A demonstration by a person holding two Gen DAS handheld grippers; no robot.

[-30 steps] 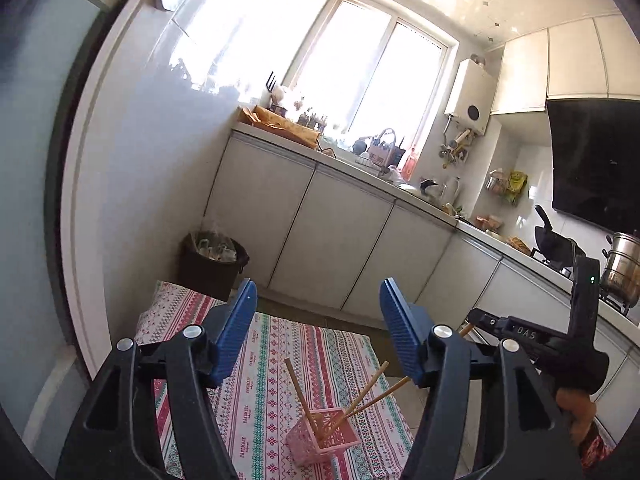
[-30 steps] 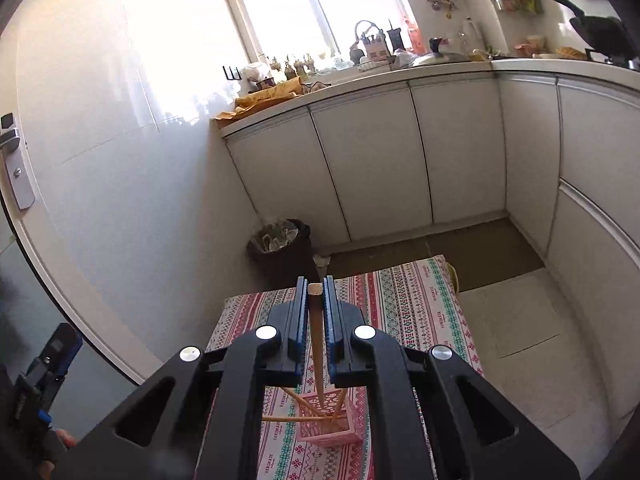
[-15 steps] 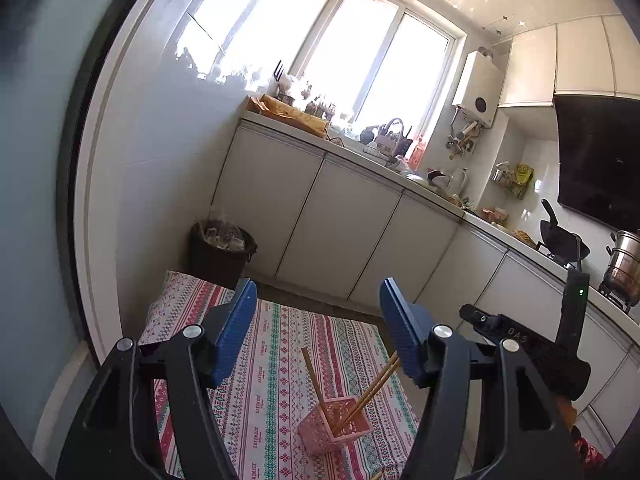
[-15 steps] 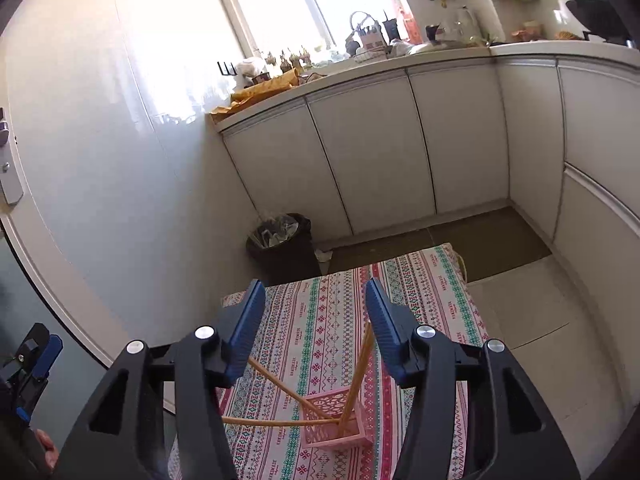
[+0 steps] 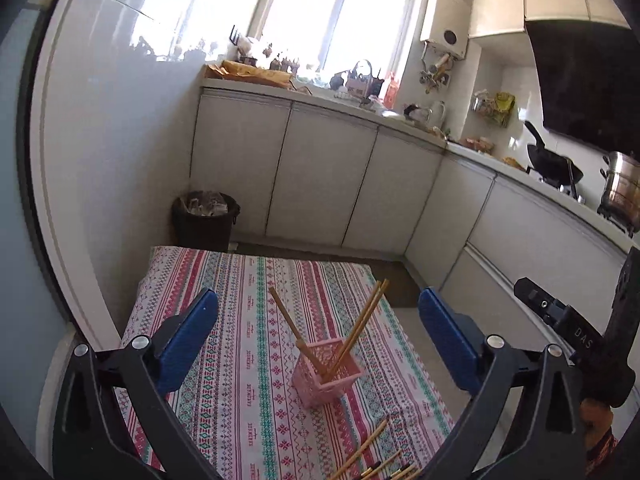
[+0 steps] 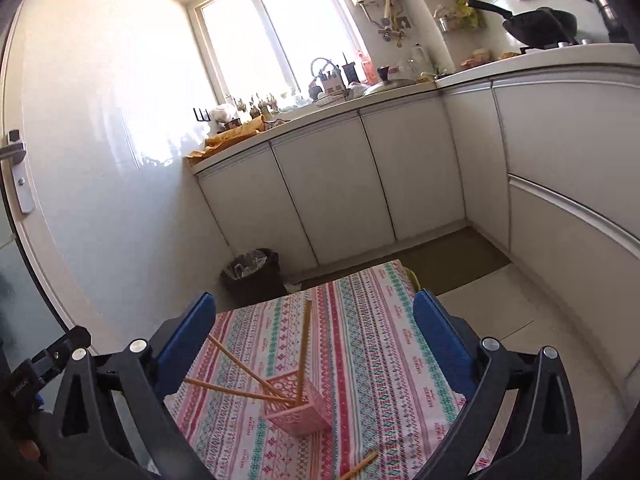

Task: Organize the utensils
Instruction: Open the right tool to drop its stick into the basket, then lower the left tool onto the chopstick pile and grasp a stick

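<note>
A pink mesh holder (image 5: pixel 326 374) (image 6: pixel 298 404) stands on a small table with a striped patterned cloth (image 5: pixel 240 308) (image 6: pixel 372 332). Three wooden chopsticks (image 5: pixel 362 324) (image 6: pixel 305 344) lean in it. Several more chopsticks (image 5: pixel 368 450) lie on the cloth at the near edge; one shows in the right wrist view (image 6: pixel 360 465). My left gripper (image 5: pixel 318 340) is open and empty, above and short of the holder. My right gripper (image 6: pixel 314 344) is open and empty, above the holder.
A black waste bin (image 5: pixel 206 216) (image 6: pixel 252 270) stands on the floor by the far corner of the table. White cabinets (image 5: pixel 320 176) with a cluttered counter run along the back and right. The white wall and door frame (image 5: pixel 56 200) are close on the left.
My right gripper opened and let go of a chopstick, which now leans in the holder. Both grippers have pulled back and tilted down, showing more of the table.
</note>
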